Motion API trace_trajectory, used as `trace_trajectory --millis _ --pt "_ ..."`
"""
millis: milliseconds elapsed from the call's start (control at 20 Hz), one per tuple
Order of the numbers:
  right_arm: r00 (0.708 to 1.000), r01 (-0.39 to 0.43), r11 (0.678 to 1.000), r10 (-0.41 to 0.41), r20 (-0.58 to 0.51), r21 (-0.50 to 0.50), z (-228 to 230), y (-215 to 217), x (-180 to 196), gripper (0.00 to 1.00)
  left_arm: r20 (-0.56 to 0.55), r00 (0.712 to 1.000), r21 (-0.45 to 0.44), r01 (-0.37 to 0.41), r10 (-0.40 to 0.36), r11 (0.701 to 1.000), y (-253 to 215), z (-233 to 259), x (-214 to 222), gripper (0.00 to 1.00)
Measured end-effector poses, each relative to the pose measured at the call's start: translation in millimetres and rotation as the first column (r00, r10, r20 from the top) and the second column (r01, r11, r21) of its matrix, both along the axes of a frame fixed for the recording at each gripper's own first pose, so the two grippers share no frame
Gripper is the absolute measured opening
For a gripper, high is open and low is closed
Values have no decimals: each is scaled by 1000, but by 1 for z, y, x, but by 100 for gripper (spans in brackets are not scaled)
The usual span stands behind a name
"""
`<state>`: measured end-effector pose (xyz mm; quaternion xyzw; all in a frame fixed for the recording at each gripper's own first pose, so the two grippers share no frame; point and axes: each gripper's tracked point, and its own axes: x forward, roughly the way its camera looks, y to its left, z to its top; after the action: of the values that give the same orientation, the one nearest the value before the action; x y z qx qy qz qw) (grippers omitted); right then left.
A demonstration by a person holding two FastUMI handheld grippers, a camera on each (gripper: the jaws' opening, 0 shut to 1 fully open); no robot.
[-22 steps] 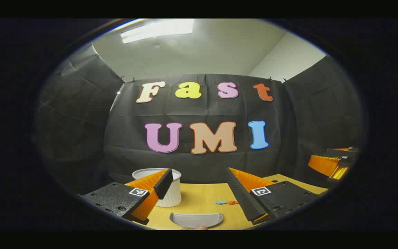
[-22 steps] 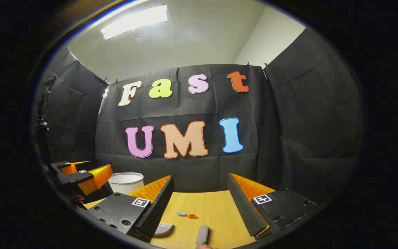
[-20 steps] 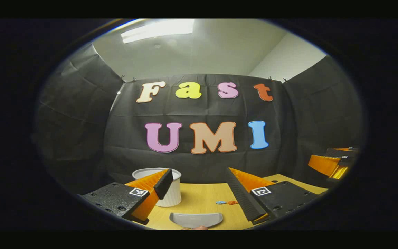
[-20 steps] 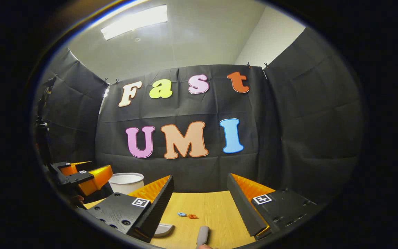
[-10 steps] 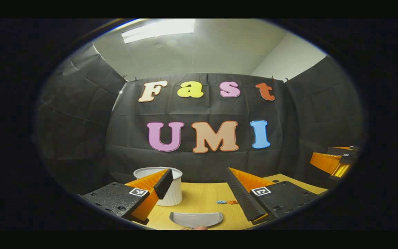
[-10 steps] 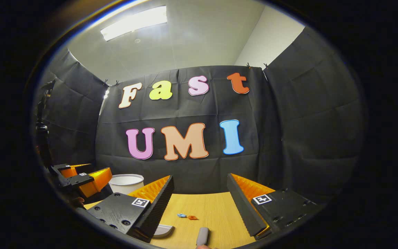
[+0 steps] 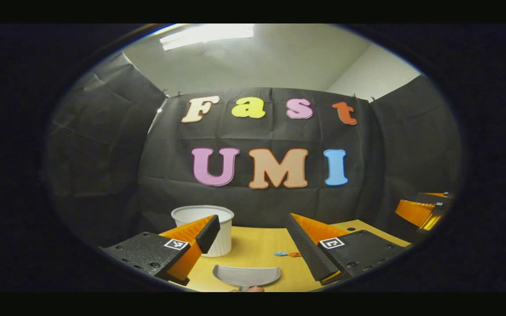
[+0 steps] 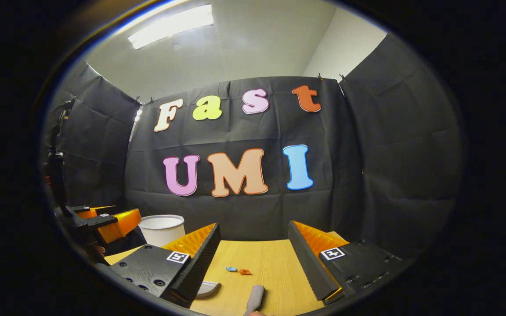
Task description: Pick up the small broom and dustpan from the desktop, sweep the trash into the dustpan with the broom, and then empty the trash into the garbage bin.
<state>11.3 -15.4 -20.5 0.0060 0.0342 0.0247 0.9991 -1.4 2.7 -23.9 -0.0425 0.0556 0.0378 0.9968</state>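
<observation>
In the left gripper view the left gripper [image 7: 253, 239] hangs released over the desk [image 7: 253, 245], its fingers spread wide with nothing between them; the grey dustpan [image 7: 246, 276] lies flat just below the gap, the blue and orange trash [image 7: 288, 254] sits a little farther out near the right finger, and the white bin [image 7: 204, 228] stands behind the left fingertip near the wall. In the right gripper view the right gripper [image 8: 253, 250] is likewise released and empty, the grey broom [image 8: 254, 299] handle lying on the desk below its gap, the trash beyond it, and the left gripper off to the left beside the bin.
</observation>
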Motion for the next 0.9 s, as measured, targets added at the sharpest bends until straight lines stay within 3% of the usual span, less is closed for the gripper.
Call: trace_trajectory --millis 200,500,900 --pt "1000 -5 1000 4 27 31 12 -15 6 92 12 999 26 -40 40 999 4 4 2 94" --pt "997 49 995 -55 57 89 22 -8 15 92 51 999 74 17 -20 997 5 14 9 94" --pt "995 53 996 -59 83 75 28 13 24 92 87 996 71 28 -34 997 17 21 19 92"
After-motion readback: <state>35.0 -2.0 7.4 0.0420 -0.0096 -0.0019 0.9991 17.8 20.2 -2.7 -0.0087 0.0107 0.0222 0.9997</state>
